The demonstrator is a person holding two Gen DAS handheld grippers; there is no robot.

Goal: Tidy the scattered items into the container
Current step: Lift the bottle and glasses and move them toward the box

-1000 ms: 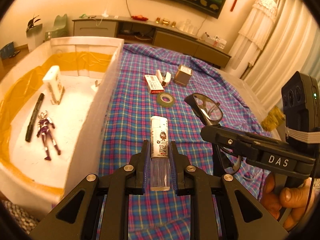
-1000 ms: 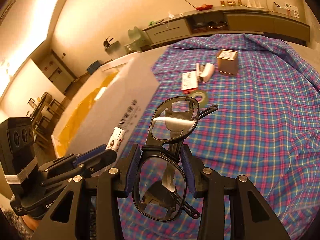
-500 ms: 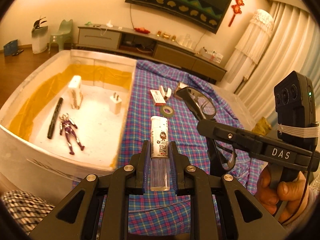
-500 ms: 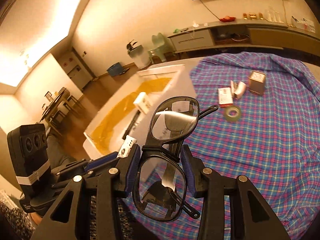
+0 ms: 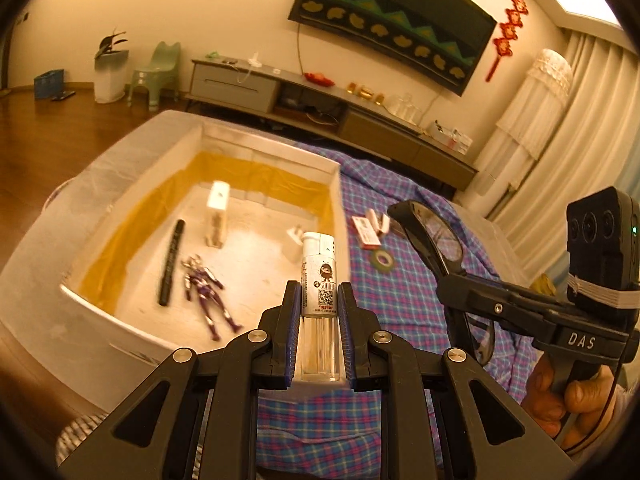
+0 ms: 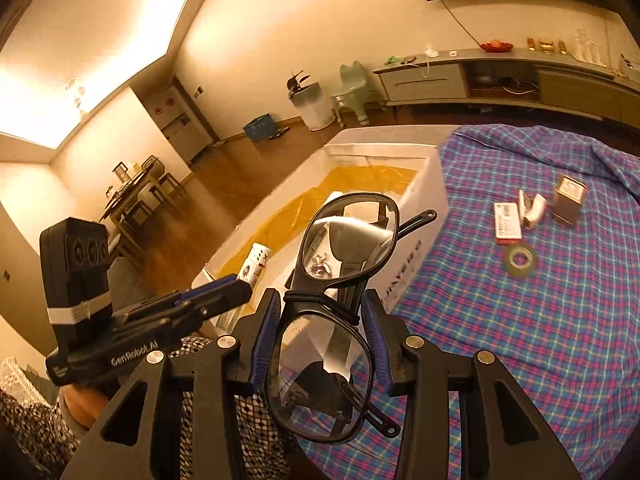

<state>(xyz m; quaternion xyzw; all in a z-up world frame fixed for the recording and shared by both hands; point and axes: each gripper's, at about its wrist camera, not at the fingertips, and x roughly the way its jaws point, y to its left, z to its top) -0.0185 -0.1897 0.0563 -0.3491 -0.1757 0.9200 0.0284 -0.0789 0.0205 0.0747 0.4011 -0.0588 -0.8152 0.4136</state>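
The left gripper (image 5: pixel 319 334) clamps a clear-bodied plastic lighter (image 5: pixel 320 280) upright over the near rim of the white foam box (image 5: pixel 132 344). The right gripper (image 6: pixel 320 340) pinches black-framed glasses (image 6: pixel 336 292) at one lens, beside the box's long wall, above the checked cloth (image 6: pixel 540 320). The box floor, edged with yellow tape, holds a marker (image 5: pixel 171 262) and toy figure (image 5: pixel 208 292), with bare room between

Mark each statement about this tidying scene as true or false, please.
1. The left gripper holds a lighter. True.
2. The right gripper is empty. False: its fingers clamp black glasses.
3. The white container is empty. False: a toy figure and a black marker lie inside.
4. A green tape roll lies on the plaid cloth. True.
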